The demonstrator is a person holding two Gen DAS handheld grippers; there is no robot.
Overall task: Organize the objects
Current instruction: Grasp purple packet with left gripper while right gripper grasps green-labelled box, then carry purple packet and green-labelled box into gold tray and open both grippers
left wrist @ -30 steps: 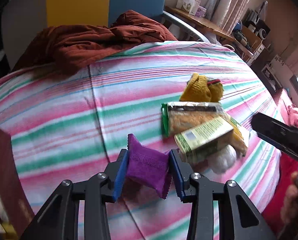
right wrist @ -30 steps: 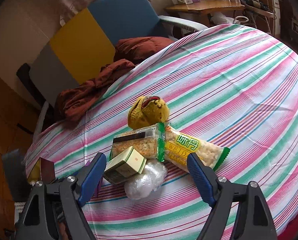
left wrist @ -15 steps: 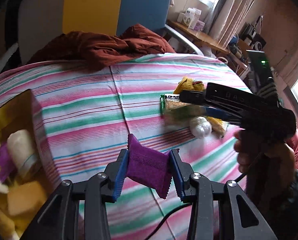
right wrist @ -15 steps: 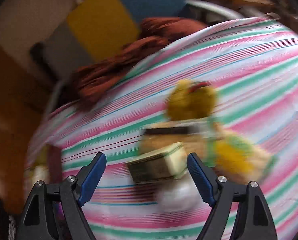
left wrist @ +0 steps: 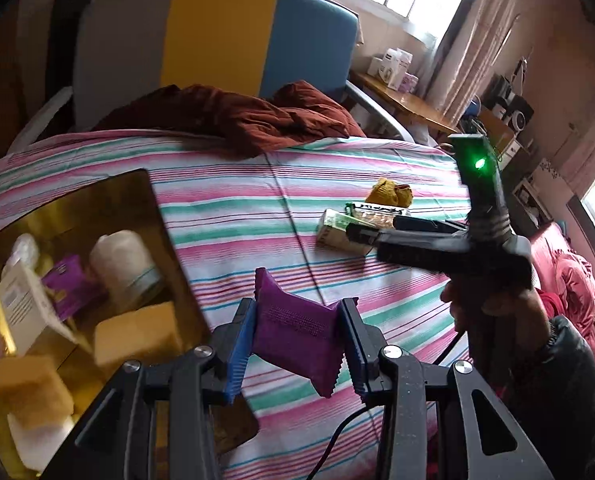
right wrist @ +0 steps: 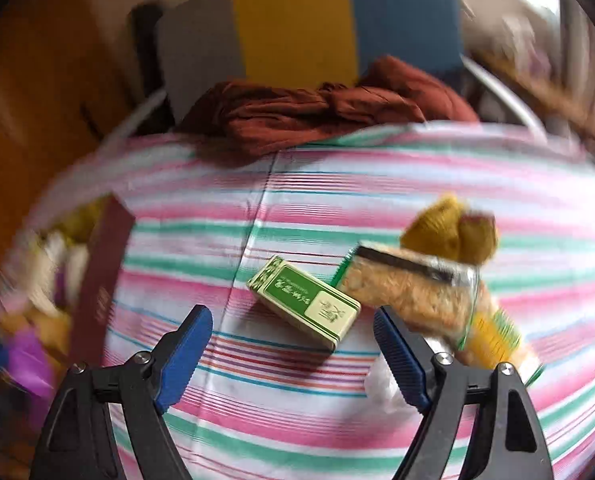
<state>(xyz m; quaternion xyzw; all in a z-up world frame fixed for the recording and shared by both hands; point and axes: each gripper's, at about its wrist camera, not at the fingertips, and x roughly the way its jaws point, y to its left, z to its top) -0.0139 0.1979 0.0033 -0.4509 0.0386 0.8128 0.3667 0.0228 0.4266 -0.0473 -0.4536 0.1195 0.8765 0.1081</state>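
My left gripper (left wrist: 297, 340) is shut on a purple pouch (left wrist: 297, 334), held above the striped tablecloth (left wrist: 257, 208) just right of a gold-lined box (left wrist: 109, 196) with several items inside. My right gripper (right wrist: 293, 348) is open and empty, just short of a green and cream box (right wrist: 303, 306) lying flat on the cloth. Beside that box lie a snack packet (right wrist: 413, 284), a yellow knitted toy (right wrist: 449, 232) and a clear plastic ball (right wrist: 381, 384), partly hidden by the right finger. The right gripper also shows in the left wrist view (left wrist: 371, 234), at the green box (left wrist: 335, 230).
A dark red jacket (left wrist: 237, 116) lies at the table's far edge, against a grey, yellow and blue chair (left wrist: 217, 36). The box's maroon wall (right wrist: 101, 280) stands at left in the right wrist view. A cable (left wrist: 337, 436) runs under the left gripper.
The left gripper has carried the purple pouch leftward to beside the gold-lined box. The right gripper has swung in low toward the green box, which now lies apart from the snack packet.
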